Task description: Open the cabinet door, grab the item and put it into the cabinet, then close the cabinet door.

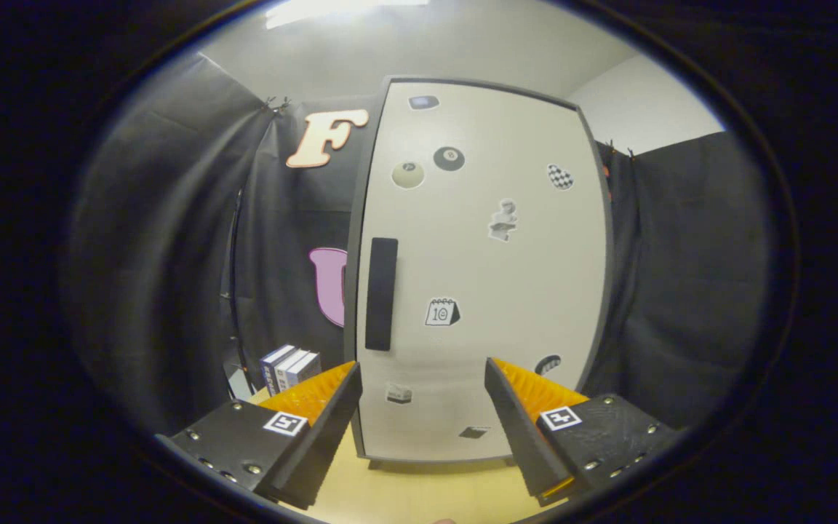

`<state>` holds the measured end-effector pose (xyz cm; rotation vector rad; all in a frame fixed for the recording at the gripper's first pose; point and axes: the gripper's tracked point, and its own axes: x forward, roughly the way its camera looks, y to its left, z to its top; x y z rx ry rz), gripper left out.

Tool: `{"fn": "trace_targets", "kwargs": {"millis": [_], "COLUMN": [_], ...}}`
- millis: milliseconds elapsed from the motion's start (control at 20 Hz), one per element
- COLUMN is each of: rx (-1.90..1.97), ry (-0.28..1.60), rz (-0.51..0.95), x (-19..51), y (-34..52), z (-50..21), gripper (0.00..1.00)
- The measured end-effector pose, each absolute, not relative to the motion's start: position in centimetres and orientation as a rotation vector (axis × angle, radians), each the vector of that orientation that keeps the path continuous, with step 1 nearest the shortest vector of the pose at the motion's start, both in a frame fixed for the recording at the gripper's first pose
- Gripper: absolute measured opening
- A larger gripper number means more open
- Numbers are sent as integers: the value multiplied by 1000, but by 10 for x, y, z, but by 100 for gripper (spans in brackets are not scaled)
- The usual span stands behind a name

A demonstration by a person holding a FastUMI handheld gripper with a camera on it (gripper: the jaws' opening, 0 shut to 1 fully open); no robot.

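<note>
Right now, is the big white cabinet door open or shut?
Shut: the white cabinet door sits flat in its dark frame, black handle untouched. The gripper hangs open before it.

Cabinet door [506, 291] white – handle [381, 293] black.

Here's the gripper [423, 407] up close: two wedge-shaped fingers [321, 429], each tapering to a thin leading edge toward the far end, their inner faces ribbed with fine ridges. Behind each finger sits a dark, matte mounting block [233, 440] with a slightly grainy surface. Small round silver screw heads [252, 469] dot the blocks along their edges. On top of each block there's a square white tag [285, 423] printed with a black blocky pattern, one left, one right.
</note>
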<state>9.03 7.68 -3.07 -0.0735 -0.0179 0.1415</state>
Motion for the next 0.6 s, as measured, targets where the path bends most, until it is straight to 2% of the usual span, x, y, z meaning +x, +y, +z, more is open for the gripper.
{"fn": "trace_targets", "kwargs": {"millis": [300, 600], "rx": [-32, -9], "ry": [-26, -44], "rz": [129, 76], "x": [14, -21], "y": [43, 15], "z": [-7, 4], "gripper": [100, 100]}}
